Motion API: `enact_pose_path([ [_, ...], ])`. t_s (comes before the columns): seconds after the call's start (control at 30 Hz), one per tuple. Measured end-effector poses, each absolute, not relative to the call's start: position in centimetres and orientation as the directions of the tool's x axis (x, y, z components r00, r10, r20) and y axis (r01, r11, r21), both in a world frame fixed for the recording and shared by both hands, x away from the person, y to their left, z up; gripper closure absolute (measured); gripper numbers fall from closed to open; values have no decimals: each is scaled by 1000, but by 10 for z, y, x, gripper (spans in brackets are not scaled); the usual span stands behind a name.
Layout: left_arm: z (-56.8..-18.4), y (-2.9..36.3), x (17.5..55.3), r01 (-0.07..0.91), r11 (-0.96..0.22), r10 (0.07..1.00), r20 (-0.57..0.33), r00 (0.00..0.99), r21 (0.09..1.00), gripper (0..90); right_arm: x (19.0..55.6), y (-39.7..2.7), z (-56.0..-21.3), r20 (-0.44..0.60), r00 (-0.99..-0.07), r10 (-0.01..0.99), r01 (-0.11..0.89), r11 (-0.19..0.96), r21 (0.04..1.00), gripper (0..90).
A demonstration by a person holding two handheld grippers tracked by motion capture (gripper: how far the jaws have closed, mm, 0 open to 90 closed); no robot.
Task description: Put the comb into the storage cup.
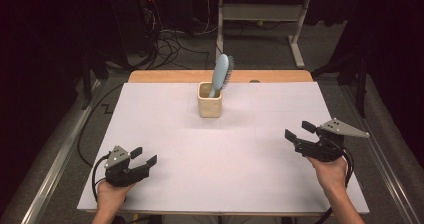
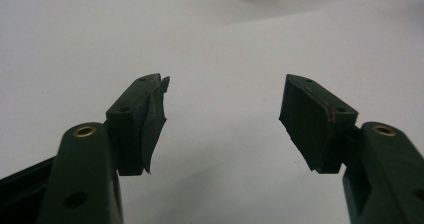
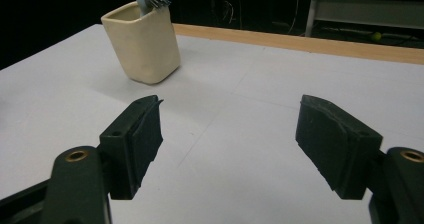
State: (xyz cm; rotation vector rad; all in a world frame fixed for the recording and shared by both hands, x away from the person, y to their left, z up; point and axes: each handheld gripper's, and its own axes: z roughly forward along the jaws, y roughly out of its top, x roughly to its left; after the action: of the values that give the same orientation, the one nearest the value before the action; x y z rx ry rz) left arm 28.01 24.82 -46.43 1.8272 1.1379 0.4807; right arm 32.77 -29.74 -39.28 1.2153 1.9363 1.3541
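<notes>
Blue hairbrush (image 1: pixel 220 74) stands in a cream cup (image 1: pixel 209 106) at the far middle of the white surface (image 1: pixel 200 154); left gripper (image 1: pixel 143 157) and right gripper (image 1: pixel 297 131) rest near, fingers apart, empty.

The person's left hand (image 1: pixel 111 194) comes in from the bottom edge of the high view, wrapped around the black two-jaw left claw (image 1: pixel 144 157) with its grey three-cornered top plate. That claw points forward and slightly to the right, low over the bench, with a black cable looping behind it. In the left gripper view its jaws stand wide apart with nothing between the dark pads (image 2: pixel 310 124).

The right hand (image 1: pixel 331 173) and forearm rise from the lower right, gripping the black right claw (image 1: pixel 299 130), which points left and slightly forward. Its jaws are also spread, the pads (image 3: pixel 332 144) bare.
</notes>
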Motion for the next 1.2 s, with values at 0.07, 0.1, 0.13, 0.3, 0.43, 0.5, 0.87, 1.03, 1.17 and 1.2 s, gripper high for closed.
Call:
enact_pose_path([
  [0.07, -464, 248, 280, 506, -170, 856, -128, 501, 845, 347, 326, -298, -393, 101, -491, 866, 388, 114, 914, 268],
  [0.1, -464, 248, 280, 506, -170, 856, -127, 501, 846, 347, 325, -299, -393, 101, -490, 866, 387, 113, 915, 268],
  [0.13, -464, 248, 280, 506, -170, 856, -128, 501, 846, 347, 324, -299, -393, 101, -490, 866, 386, 111, 916, 268],
  [0.3, -464, 248, 279, 502, -168, 857, -126, 499, 848, 348, 319, -303, -395, 114, -487, 866, 382, 94, 920, 268],
  [0.43, -463, 248, 279, 500, -167, 857, -126, 499, 850, 348, 315, -306, -397, 118, -482, 868, 379, 85, 921, 268],
  [0.5, -464, 248, 279, 501, -167, 858, -126, 499, 849, 348, 313, -308, -397, 120, -482, 868, 377, 82, 923, 268],
  [0.87, -464, 248, 279, 501, -167, 857, -126, 499, 849, 348, 305, -313, -399, 127, -474, 871, 371, 67, 926, 269],
  [1.03, -464, 248, 279, 501, -166, 858, -126, 498, 849, 348, 302, -315, -399, 127, -470, 873, 371, 65, 926, 269],
  [1.17, -464, 248, 279, 501, -166, 858, -126, 498, 849, 348, 300, -316, -400, 125, -468, 875, 368, 64, 927, 268],
  [1.2, -464, 248, 279, 501, -166, 858, -126, 498, 850, 348, 299, -317, -400, 127, -466, 875, 369, 63, 927, 268],
])
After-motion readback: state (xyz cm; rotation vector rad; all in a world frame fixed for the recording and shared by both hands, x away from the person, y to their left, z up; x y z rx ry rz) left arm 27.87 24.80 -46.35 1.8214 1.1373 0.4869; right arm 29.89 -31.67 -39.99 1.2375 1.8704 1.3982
